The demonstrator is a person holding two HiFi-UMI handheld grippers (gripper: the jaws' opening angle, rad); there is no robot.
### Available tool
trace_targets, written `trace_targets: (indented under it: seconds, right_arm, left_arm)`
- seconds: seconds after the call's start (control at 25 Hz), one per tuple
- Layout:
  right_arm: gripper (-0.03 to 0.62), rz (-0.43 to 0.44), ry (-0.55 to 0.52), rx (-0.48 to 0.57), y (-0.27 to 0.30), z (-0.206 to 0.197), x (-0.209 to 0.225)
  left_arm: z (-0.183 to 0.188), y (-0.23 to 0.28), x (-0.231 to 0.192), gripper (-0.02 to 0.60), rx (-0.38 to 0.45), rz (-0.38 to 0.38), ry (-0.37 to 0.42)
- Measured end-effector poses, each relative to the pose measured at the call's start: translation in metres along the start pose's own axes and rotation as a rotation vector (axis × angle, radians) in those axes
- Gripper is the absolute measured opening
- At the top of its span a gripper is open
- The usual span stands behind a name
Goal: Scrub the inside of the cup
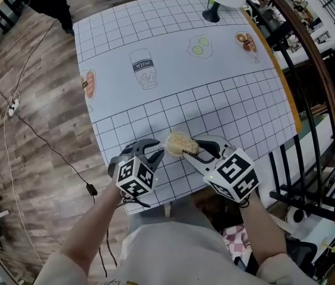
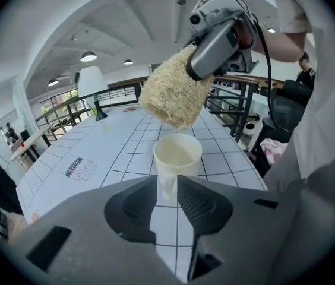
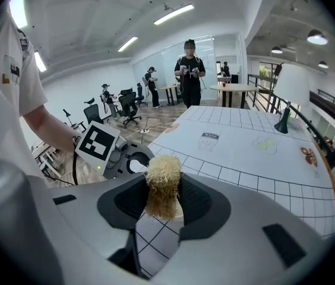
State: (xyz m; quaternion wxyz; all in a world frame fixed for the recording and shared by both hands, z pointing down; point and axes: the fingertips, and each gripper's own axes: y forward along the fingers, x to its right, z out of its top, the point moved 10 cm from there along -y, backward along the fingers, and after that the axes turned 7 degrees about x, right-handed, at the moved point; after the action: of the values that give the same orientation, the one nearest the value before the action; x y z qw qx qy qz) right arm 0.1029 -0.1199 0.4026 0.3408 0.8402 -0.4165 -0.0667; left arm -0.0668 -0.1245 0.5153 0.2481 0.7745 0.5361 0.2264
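Gridded table (image 1: 227,94) | left gripper (image 2: 167,186) grips cup (image 2: 178,156) | right gripper (image 1: 202,149) grips loofah (image 3: 163,186)

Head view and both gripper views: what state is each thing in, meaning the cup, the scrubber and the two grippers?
small cream cup: upright, mouth open, looks empty, gripped low down.
tan fibrous loofah scrubber: held just above the cup's mouth, not yet inside.
left gripper: shut on the cup.
right gripper: shut on the scrubber.
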Motion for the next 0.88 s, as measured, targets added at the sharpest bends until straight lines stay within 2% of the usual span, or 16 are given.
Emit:
trace_targets:
  seconds: [0.08, 0.16, 0.4, 0.6, 0.88]
  right_arm:
    - [0.138, 0.005, 0.009, -0.033, 0.007, -0.007, 0.006]
    - [0.140, 0.013, 0.013, -0.067, 0.015, -0.014, 0.012]
    - [0.138, 0.029, -0.036, -0.200, 0.039, -0.026, 0.022]
    - [0.138, 0.073, -0.056, -0.248, 0.052, -0.028, 0.026]
    - [0.138, 0.134, -0.261, -0.450, 0.060, -0.010, 0.023]
  left_arm:
    - [-0.003, 0.009, 0.001, 0.104, -0.034, -0.030, 0.028]
    - [-0.007, 0.016, 0.001, 0.104, -0.046, -0.056, 0.025]
    - [-0.010, 0.026, -0.003, 0.078, -0.022, -0.054, 0.008]
    - [-0.011, 0.028, -0.004, 0.067, -0.023, -0.075, 0.008]
    - [-0.012, 0.031, 0.000, 0.064, -0.006, -0.076, -0.015]
